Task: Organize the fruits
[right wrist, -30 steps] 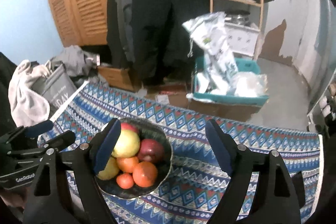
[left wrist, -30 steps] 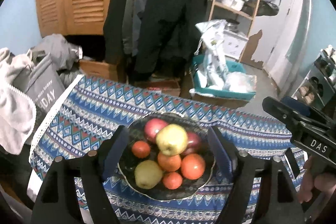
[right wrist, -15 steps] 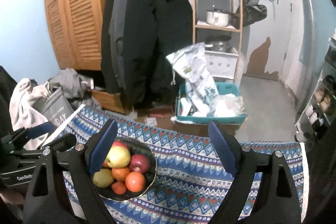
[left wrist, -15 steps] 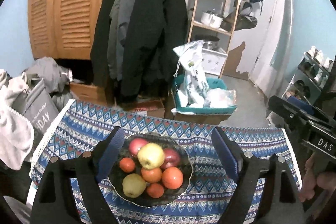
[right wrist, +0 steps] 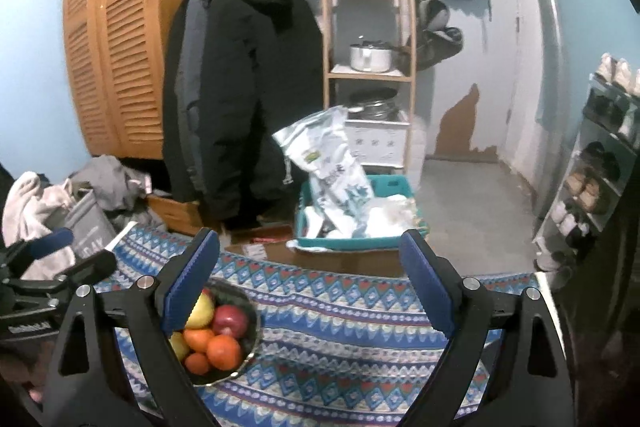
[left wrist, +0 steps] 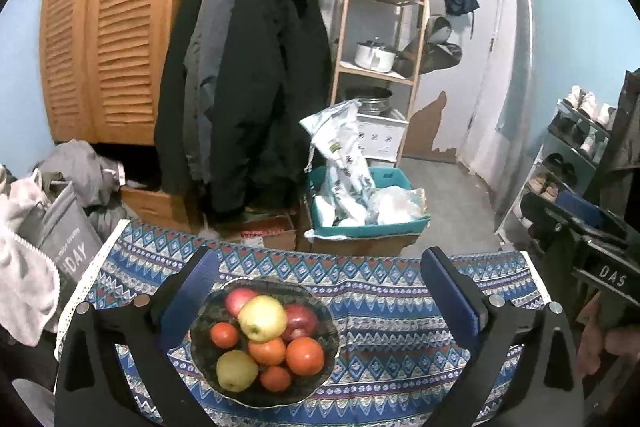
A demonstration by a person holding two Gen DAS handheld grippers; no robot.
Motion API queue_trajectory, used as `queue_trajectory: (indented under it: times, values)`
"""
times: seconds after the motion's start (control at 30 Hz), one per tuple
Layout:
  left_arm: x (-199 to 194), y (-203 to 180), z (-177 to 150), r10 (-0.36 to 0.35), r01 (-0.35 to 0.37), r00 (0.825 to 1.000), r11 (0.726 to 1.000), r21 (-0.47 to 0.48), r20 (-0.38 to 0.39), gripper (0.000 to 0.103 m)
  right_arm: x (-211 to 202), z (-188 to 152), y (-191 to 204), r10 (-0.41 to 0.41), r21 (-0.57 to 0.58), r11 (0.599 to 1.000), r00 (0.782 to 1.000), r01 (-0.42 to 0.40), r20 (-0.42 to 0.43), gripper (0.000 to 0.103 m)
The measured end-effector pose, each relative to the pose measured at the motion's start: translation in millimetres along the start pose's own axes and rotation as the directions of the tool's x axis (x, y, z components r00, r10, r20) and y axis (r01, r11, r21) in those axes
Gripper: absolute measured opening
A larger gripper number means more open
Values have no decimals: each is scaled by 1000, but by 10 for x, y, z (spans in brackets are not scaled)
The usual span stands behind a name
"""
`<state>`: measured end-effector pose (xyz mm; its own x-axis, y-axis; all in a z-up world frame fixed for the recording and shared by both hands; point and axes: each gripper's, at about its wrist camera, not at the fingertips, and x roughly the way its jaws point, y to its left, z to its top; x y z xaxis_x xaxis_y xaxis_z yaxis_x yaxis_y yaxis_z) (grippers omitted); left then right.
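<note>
A dark bowl (left wrist: 320,383) full of fruit stands on the blue patterned tablecloth (left wrist: 400,327). It holds a yellow-green apple (left wrist: 262,318) on top, red apples, a yellow pear (left wrist: 236,370) and several oranges. My left gripper (left wrist: 320,291) is open and empty, held above and behind the bowl. My right gripper (right wrist: 310,279) is open and empty, to the right of the bowl (right wrist: 250,351), which sits at its left finger. The right gripper's body (left wrist: 592,251) shows at the right edge of the left wrist view.
Beyond the table's far edge stand a teal bin (left wrist: 360,211) with bags, hanging black coats (left wrist: 248,87), a wooden shelf (left wrist: 384,27) and a louvred wardrobe (left wrist: 108,27). A grey bag and towels (left wrist: 40,239) lie at the left. A shoe rack (left wrist: 576,155) stands right.
Both grippers have risen and pulled back from the table. The bowl now looks smaller and lower in both views. Both stay open.
</note>
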<state>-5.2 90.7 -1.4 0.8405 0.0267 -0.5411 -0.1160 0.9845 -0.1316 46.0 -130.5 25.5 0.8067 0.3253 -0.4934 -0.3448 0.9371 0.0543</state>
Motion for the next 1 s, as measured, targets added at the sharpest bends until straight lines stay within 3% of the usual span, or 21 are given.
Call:
queue_trajectory:
  times: [0.47, 1.0]
  values:
    - [-18, -393, 39, -49, 48, 999, 996, 71, 9, 102, -118, -80, -442, -101, 34, 994, 995, 101, 21, 90]
    - [-9, -549, 31, -41, 39, 999, 994, 104, 15, 102, -157, -99, -526, -118, 39, 992, 993, 117, 28, 90]
